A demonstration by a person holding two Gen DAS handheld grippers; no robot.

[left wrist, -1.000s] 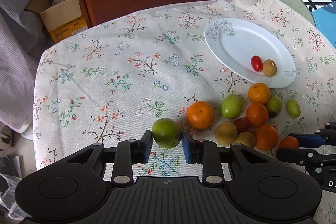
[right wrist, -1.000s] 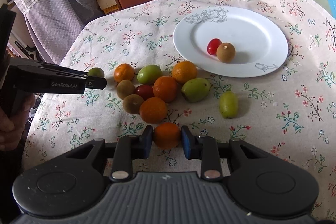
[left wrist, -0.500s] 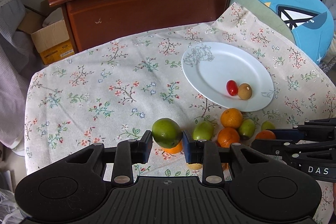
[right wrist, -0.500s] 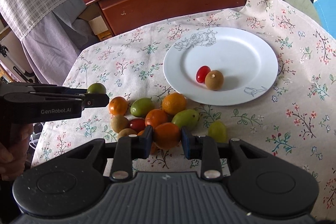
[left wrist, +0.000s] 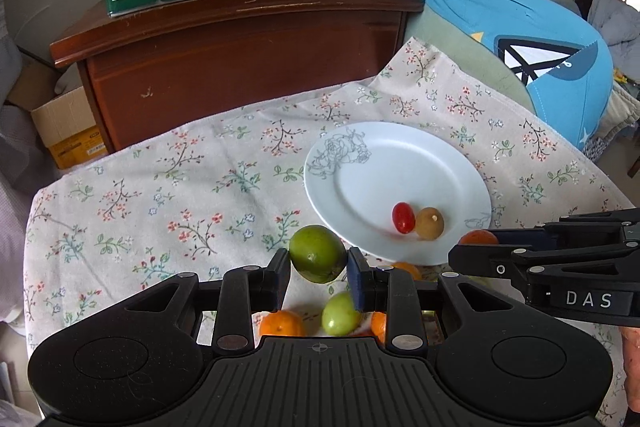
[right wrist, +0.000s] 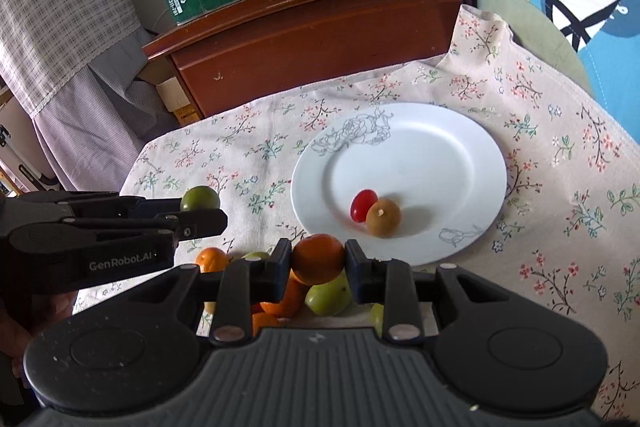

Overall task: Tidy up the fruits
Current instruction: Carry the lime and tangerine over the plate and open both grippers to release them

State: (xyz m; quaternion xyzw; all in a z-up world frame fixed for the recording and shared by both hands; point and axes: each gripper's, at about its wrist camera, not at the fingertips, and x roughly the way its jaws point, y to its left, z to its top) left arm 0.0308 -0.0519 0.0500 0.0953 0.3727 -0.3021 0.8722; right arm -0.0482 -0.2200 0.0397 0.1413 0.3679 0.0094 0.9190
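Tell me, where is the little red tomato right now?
The red tomato lies on the white plate, touching the left side of a small brown fruit. In the right camera view it sits just beyond the orange held in the right gripper.

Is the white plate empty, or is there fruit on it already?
Not empty. The white plate holds a red cherry tomato and a small brown fruit, touching; the rest is bare.

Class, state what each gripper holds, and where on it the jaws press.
Left gripper: green fruit, by its sides. Right gripper: orange, by its sides.
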